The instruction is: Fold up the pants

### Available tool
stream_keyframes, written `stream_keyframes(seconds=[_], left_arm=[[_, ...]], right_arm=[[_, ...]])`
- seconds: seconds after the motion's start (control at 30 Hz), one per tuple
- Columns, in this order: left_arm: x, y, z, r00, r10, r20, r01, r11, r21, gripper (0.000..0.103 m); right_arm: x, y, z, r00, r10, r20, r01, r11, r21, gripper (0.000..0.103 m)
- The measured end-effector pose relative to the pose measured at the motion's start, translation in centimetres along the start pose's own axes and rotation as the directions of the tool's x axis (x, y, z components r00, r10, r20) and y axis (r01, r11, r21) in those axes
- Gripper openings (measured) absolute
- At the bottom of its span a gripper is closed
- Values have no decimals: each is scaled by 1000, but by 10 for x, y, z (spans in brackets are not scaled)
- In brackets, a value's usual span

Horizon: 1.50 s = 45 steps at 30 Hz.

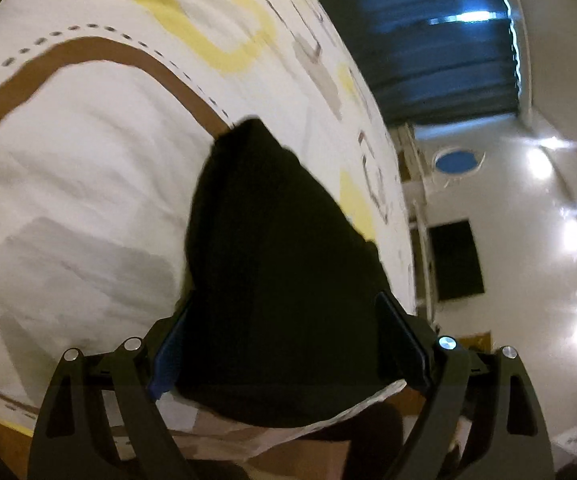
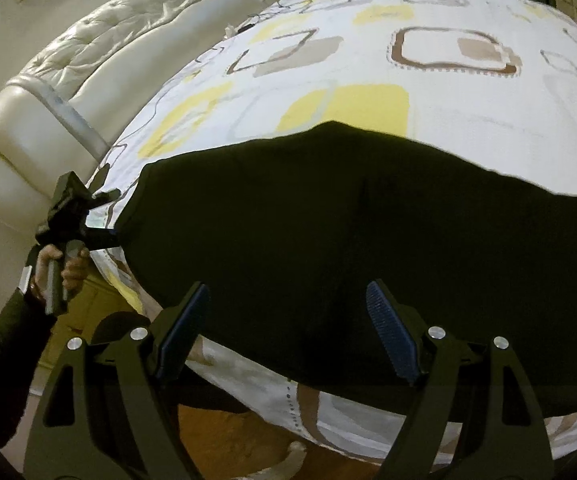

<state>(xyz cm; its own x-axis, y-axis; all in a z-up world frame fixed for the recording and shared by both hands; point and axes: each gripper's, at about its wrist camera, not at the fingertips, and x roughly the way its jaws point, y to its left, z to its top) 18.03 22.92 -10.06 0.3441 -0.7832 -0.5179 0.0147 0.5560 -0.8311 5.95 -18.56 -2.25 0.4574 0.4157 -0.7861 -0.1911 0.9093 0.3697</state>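
Black pants (image 2: pixel 348 240) lie spread flat on a bed with a white, yellow and brown patterned cover (image 2: pixel 428 92). My right gripper (image 2: pixel 288 332) is open at the bed's near edge, its two blue-padded fingers over the pants' near hem without closing on it. My left gripper (image 1: pixel 288 344) is open, its fingers on either side of the pants' end (image 1: pixel 280 260). In the right wrist view the left gripper (image 2: pixel 104 216) sits at the pants' left end, held by a hand in a dark sleeve.
A padded cream headboard (image 2: pixel 48 120) runs along the bed's left side in the right wrist view. Dark curtains (image 1: pixel 428 40), a white wall and a dark screen (image 1: pixel 454 260) stand beyond the bed in the left wrist view. Orange-brown floor (image 2: pixel 240 440) shows below the bed edge.
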Motion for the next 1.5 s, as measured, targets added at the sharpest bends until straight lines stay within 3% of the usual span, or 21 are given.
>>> stream_keyframes(seconds=[0.07, 0.17, 0.27, 0.33, 0.4, 0.43, 0.5, 0.7, 1.03, 1.27, 1.5], left_arm=[[2, 2, 0, 1000, -6, -3, 6, 1000, -12, 85], [-3, 14, 4, 996, -87, 21, 89, 990, -108, 85], [-3, 10, 3, 997, -81, 10, 81, 992, -95, 85], [-1, 5, 3, 999, -47, -3, 46, 997, -66, 70], [8, 6, 8, 1000, 8, -24, -10, 997, -71, 33], [10, 9, 8, 999, 28, -33, -30, 996, -79, 22], [11, 12, 6, 999, 32, -28, -35, 994, -100, 17], [6, -16, 6, 999, 51, 6, -50, 997, -61, 14], [4, -113, 12, 998, -43, 48, 39, 995, 96, 14], [48, -189, -4, 999, -49, 21, 43, 978, 202, 14], [94, -239, -33, 1000, 21, 7, -22, 957, 289, 14]], right_arm=[[1, 0, 0, 1000, 12, -2, -12, 1000, 9, 81], [0, 0, 2, 1000, 18, -1, -18, 1000, 5, 81], [-2, -1, 2, 1000, 28, 2, -28, 1000, 12, 81], [-3, -3, 3, 999, 32, 3, -32, 999, 20, 81], [-5, -5, 2, 1000, 28, 8, -28, 999, 24, 81], [-6, -7, 2, 1000, 26, 10, -26, 999, 26, 81], [-10, -11, 2, 1000, 22, 17, -23, 999, 36, 81], [-30, -30, 4, 998, 8, 61, -13, 997, 74, 81], [-78, -89, -10, 987, -28, 161, -7, 977, 213, 81], [-99, -116, -27, 978, -38, 206, -20, 961, 274, 81], [-111, -131, -38, 972, -59, 228, -13, 953, 302, 81]])
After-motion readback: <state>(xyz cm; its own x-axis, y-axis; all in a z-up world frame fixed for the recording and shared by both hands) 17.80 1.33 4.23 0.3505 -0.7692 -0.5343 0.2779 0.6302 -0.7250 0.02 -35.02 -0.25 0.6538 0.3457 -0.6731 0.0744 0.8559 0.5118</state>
